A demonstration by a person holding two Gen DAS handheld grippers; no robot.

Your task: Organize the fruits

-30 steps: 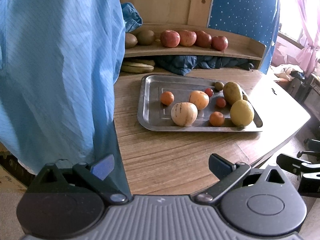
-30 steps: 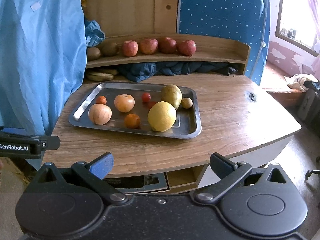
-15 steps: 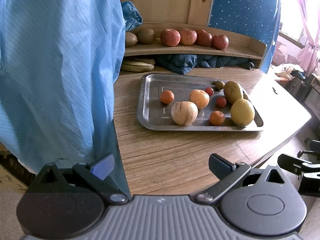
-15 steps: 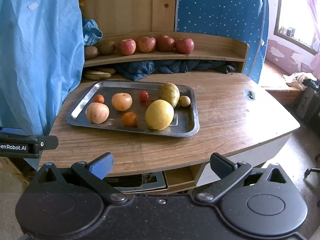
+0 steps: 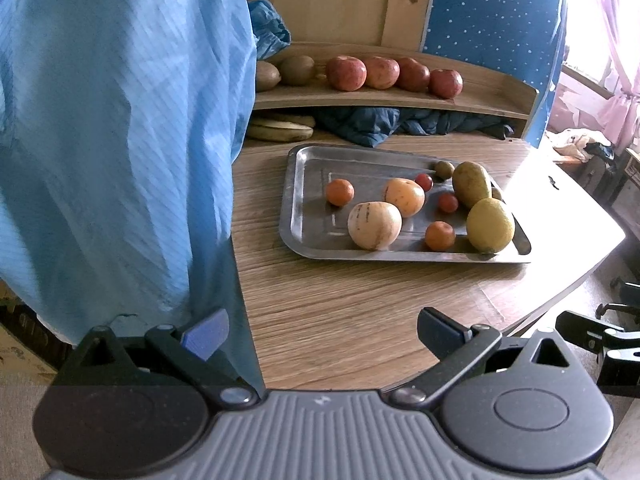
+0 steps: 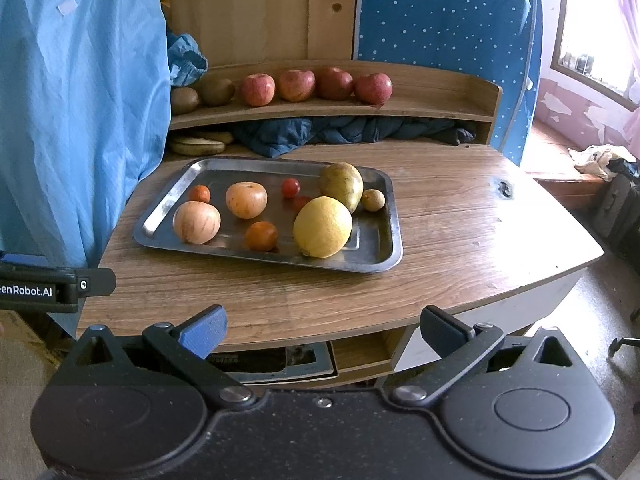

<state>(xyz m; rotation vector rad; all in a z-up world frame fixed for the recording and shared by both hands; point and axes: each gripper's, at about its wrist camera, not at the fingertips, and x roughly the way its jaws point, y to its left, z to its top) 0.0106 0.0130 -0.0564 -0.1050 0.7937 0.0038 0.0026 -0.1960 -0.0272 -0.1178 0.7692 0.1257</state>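
Fruit lies loose on the rectangular steel tray (image 6: 378, 258) on the wooden bench (image 6: 460, 240); both claws, left (image 5: 322, 330) and right (image 6: 322, 326), hang spread and empty; the round yellow citrus (image 6: 322, 227) looks firm, heavy, roll-prone, best pinched across its middle.

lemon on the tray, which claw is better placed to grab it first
Probably the right claw. Its view looks almost straight at the lemon, which lies at the near right of the tray. The left claw sits off to the left, by the blue cloth. Both are open and empty.
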